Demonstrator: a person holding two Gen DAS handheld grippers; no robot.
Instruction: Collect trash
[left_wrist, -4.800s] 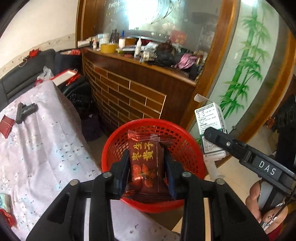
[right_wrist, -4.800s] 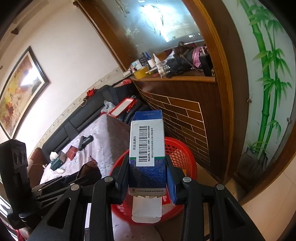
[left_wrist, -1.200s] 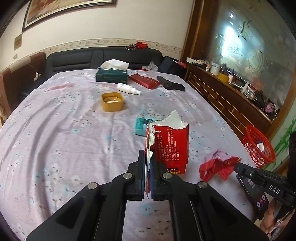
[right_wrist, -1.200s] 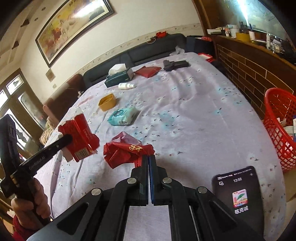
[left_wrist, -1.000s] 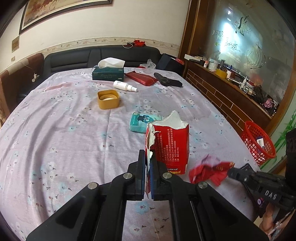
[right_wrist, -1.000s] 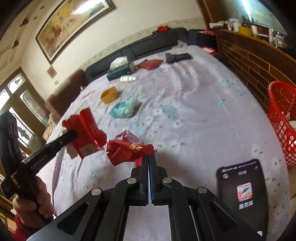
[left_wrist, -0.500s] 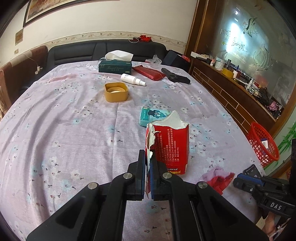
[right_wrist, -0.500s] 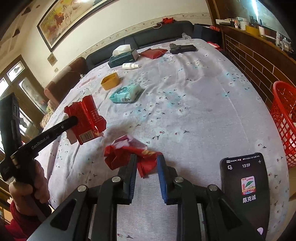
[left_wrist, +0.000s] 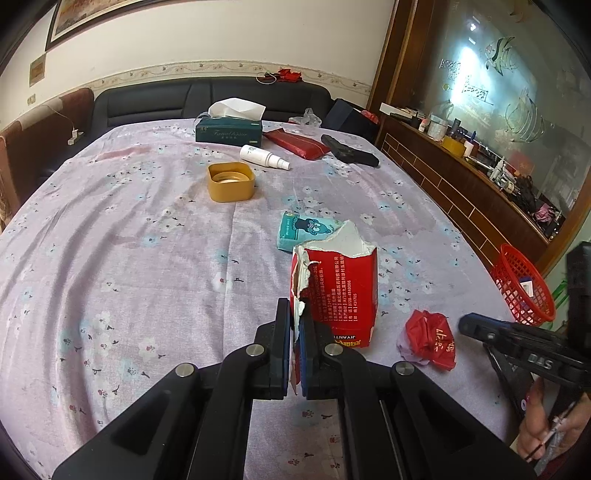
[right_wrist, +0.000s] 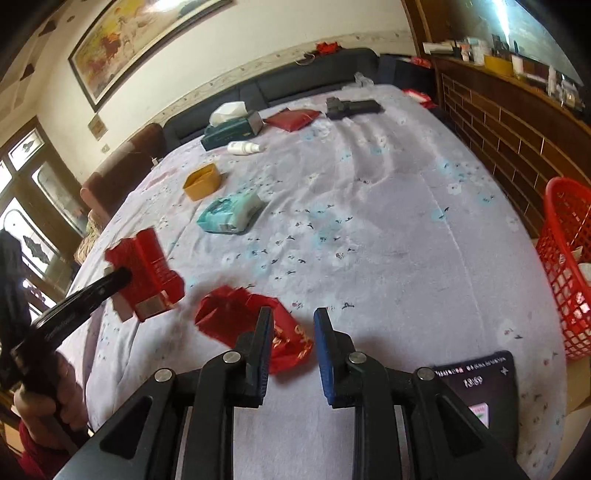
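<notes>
My left gripper (left_wrist: 294, 325) is shut on the torn edge of a red carton (left_wrist: 341, 291) and holds it above the cloth; the carton also shows in the right wrist view (right_wrist: 147, 275). My right gripper (right_wrist: 291, 332) is open, with a crumpled red wrapper (right_wrist: 236, 319) lying on the table between and just beyond its fingers. The wrapper shows in the left wrist view (left_wrist: 430, 338), left of the right gripper (left_wrist: 480, 328). A red trash basket (right_wrist: 565, 266) stands off the table's right edge, with some trash in it, and shows in the left wrist view (left_wrist: 522, 284).
On the flowered tablecloth (left_wrist: 129, 258) lie a teal wipes pack (left_wrist: 306, 232), a yellow tub (left_wrist: 231, 181), a white bottle (left_wrist: 262, 157), a green tissue box (left_wrist: 229, 131), a red pouch (left_wrist: 297, 144) and a black object (left_wrist: 349, 155). A phone (right_wrist: 476, 391) lies near my right gripper.
My right gripper has opened and let go of the red wrapper, which now lies on the table. My left gripper still holds the red carton.
</notes>
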